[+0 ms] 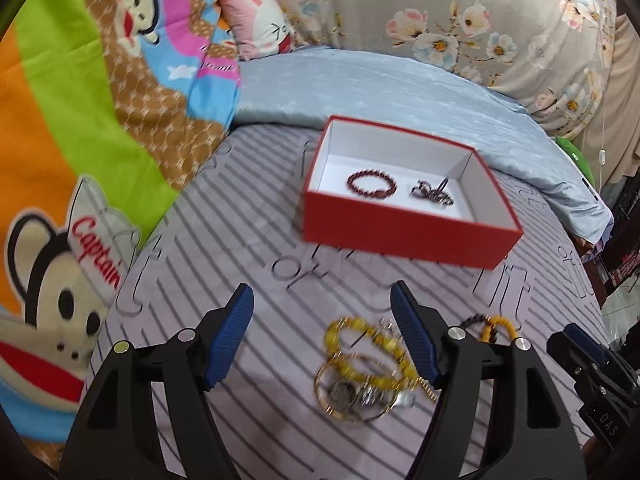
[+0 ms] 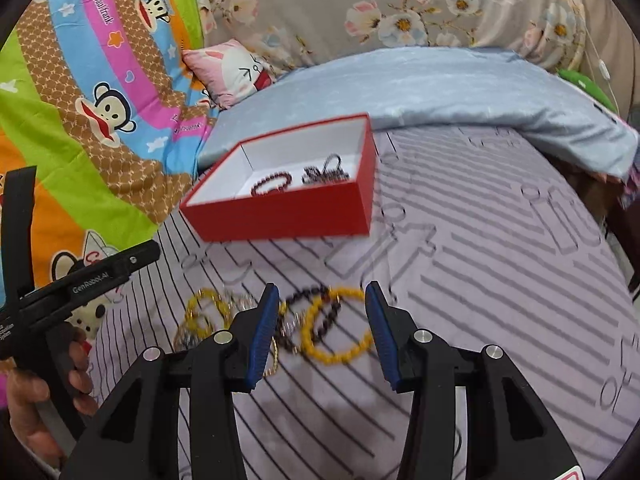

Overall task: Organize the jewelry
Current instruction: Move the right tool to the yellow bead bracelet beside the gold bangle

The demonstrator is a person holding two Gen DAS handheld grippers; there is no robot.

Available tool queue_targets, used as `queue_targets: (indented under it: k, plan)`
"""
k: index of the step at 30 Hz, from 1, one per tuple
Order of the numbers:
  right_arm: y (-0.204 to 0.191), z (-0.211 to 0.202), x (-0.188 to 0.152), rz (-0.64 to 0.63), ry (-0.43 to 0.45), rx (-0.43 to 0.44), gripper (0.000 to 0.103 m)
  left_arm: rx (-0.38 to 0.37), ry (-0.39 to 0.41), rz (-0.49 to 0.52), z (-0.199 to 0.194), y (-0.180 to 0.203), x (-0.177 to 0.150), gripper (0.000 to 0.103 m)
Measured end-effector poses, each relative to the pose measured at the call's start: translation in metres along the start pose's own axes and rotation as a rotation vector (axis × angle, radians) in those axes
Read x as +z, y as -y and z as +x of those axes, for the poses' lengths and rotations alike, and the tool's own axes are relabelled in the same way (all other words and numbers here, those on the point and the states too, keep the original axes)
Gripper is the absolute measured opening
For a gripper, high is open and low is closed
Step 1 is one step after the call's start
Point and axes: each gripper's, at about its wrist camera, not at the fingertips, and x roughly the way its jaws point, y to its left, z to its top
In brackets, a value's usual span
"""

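A red box (image 1: 404, 236) with a white inside sits on the striped bedsheet; it also shows in the right wrist view (image 2: 288, 216). It holds a dark red bead bracelet (image 1: 372, 185) (image 2: 271, 184) and a dark tangled piece (image 1: 434, 193) (image 2: 325, 173). Loose jewelry lies in front: a yellow bead bracelet (image 1: 368, 350), a gold hoop (image 1: 352, 416), and another yellow bead bracelet (image 2: 336, 326) with a dark bead bracelet (image 2: 316, 312). My left gripper (image 1: 322, 304) is open above the pile. My right gripper (image 2: 322, 302) is open around the yellow bracelet.
A colourful cartoon-monkey blanket (image 1: 80, 120) lies to the left. A light blue quilt (image 1: 400, 92) and a floral cover (image 1: 480, 20) lie behind the box. A pink pillow (image 2: 232, 72) sits at the back. The bed's edge falls off at the right (image 1: 600, 280).
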Motion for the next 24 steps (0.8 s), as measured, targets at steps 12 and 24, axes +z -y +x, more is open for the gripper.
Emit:
queue_targets:
  k: [12, 24]
  plan:
    - [0.007, -0.003, -0.046, 0.004, -0.058, -0.029, 0.045, -0.069, -0.075, -0.015, -0.006, -0.005, -0.065, 0.070]
    - [-0.001, 0.006, -0.052, 0.001, -0.087, -0.005, 0.045, -0.079, -0.081, 0.056, 0.017, 0.015, -0.072, 0.080]
